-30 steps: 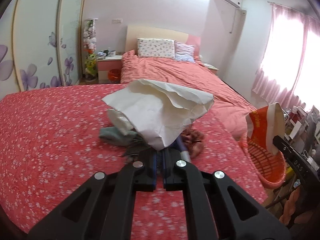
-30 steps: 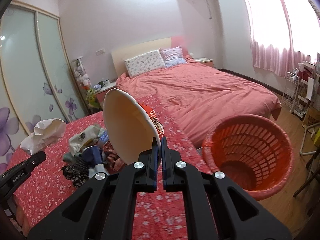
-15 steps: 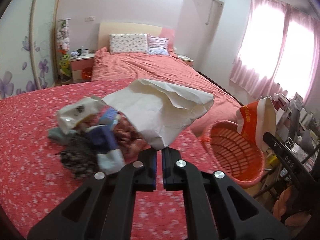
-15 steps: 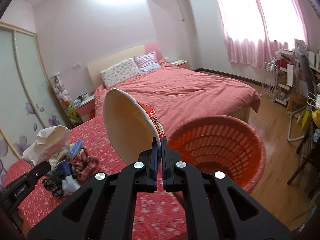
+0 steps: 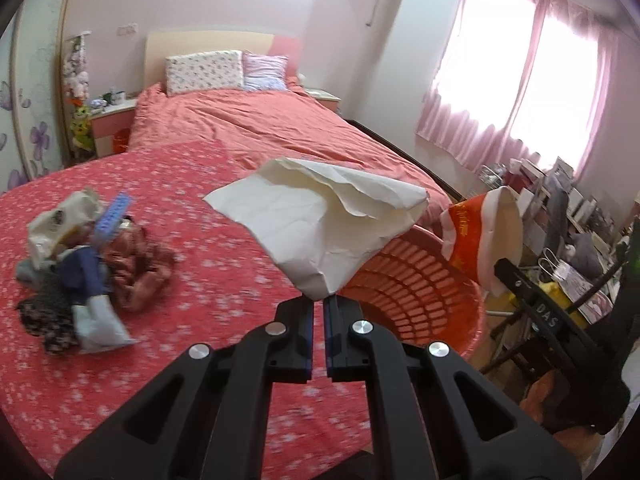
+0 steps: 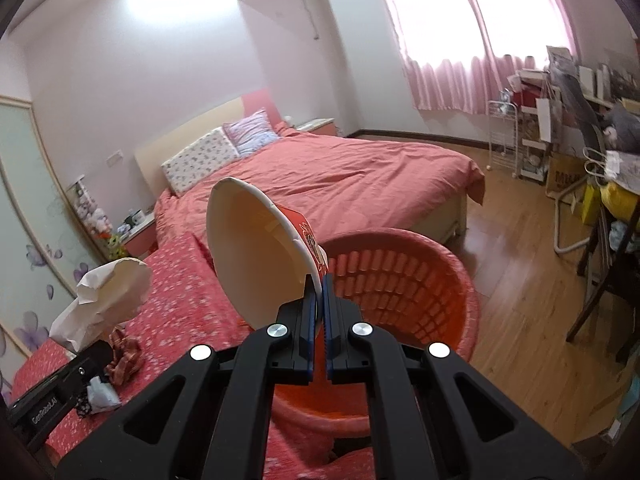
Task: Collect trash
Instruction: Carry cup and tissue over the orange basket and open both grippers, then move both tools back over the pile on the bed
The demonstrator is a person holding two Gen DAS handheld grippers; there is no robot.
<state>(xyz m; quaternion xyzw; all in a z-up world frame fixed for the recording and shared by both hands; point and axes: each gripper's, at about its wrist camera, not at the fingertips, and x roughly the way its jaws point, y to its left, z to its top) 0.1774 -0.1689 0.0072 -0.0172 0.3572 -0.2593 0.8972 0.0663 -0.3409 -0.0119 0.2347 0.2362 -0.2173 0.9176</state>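
Note:
My left gripper (image 5: 319,300) is shut on a crumpled cream paper bag (image 5: 324,216), held in the air at the near rim of the orange laundry-style basket (image 5: 416,288). My right gripper (image 6: 319,284) is shut on the rim of a red and white paper noodle bowl (image 6: 256,248), tilted with its mouth to the left, right over the same basket (image 6: 400,280). The bowl (image 5: 480,236) and the right gripper's body show at the right in the left wrist view; the paper bag (image 6: 108,300) shows at the left in the right wrist view.
A pile of wrappers and cloth scraps (image 5: 80,264) lies on the red flowered cover (image 5: 200,280) to the left. A bed with pink bedding (image 6: 340,176) stands behind, a cluttered desk and chair (image 6: 600,200) at the right, wooden floor (image 6: 520,264) beyond the basket.
Both grippers have swung right, from over the flowered cover towards the basket, each still gripping its item. The trash pile has slid to the left of the view and the basket has drawn near.

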